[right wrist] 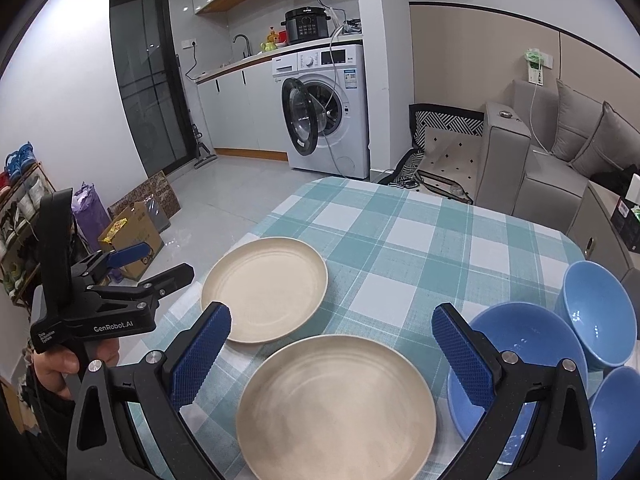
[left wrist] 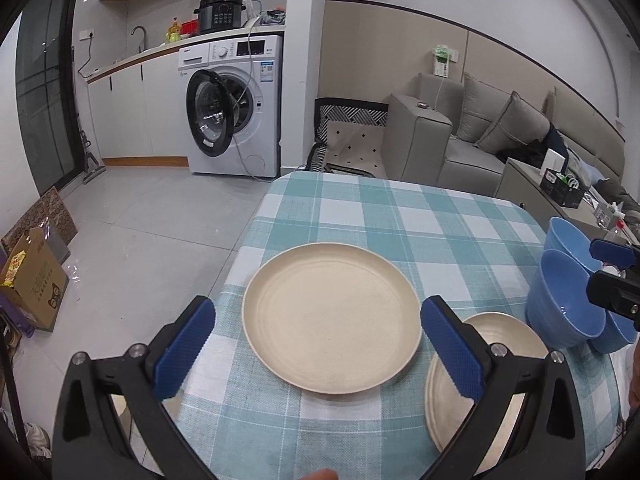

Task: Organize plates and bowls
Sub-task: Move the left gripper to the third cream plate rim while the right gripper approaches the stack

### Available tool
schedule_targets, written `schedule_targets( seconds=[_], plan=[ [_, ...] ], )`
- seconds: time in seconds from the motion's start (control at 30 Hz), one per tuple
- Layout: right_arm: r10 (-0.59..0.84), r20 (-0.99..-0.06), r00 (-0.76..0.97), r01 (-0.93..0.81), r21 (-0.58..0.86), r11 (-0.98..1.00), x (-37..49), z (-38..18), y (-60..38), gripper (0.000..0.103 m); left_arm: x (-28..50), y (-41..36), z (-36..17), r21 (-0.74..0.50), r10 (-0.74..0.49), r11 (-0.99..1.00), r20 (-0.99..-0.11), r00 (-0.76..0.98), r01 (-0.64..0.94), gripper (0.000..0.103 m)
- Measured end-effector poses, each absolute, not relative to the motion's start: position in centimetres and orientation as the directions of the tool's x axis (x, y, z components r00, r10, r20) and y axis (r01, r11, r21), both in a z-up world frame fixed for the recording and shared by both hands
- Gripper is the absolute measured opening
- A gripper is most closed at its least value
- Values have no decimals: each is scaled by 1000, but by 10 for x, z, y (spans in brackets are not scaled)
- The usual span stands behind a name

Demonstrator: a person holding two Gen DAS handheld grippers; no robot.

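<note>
Two cream plates lie side by side on the checked tablecloth. In the left wrist view, my left gripper (left wrist: 318,350) is open above the near edge of the left plate (left wrist: 332,316), with the second plate (left wrist: 500,336) partly behind its right finger. In the right wrist view, my right gripper (right wrist: 332,354) is open above the second plate (right wrist: 336,408); the left plate (right wrist: 264,290) lies farther left. Three blue bowls (right wrist: 532,344) stand at the right, and two show in the left wrist view (left wrist: 560,300). The left gripper body (right wrist: 100,300) shows at the left.
The table (left wrist: 400,216) has its left edge close to the plates, with grey floor beyond. A washing machine (left wrist: 236,100) with an open door stands behind, a grey sofa (left wrist: 480,136) at the back right, and cardboard boxes (right wrist: 132,232) on the floor at left.
</note>
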State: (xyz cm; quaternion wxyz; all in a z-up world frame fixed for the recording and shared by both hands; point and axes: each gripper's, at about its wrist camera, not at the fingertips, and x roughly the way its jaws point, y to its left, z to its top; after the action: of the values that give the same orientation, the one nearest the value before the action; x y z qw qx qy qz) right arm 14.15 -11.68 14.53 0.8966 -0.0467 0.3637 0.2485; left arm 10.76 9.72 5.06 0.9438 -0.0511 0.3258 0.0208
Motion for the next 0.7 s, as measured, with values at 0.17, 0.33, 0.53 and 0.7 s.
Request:
schedule_targets(
  seconds=[0.17, 0.33, 0.53, 0.7],
  plan=[
    [411, -689, 596, -472, 113, 874, 152, 141, -107, 102, 114, 105, 42, -97, 7, 991, -635, 773, -89, 103],
    [408, -696, 591, -467, 117, 876, 161, 138, -97, 102, 119, 111, 33, -101, 13, 990, -647, 762, -103, 103],
    [386, -710, 589, -465, 93, 880, 174, 132, -81, 102, 123, 117, 27, -100, 16, 989, -657, 754, -108, 103],
    [374, -723, 581, -453, 94, 886, 187, 123, -76, 102, 127, 122, 20, -99, 26, 987, -667, 745, -123, 103]
  ],
)
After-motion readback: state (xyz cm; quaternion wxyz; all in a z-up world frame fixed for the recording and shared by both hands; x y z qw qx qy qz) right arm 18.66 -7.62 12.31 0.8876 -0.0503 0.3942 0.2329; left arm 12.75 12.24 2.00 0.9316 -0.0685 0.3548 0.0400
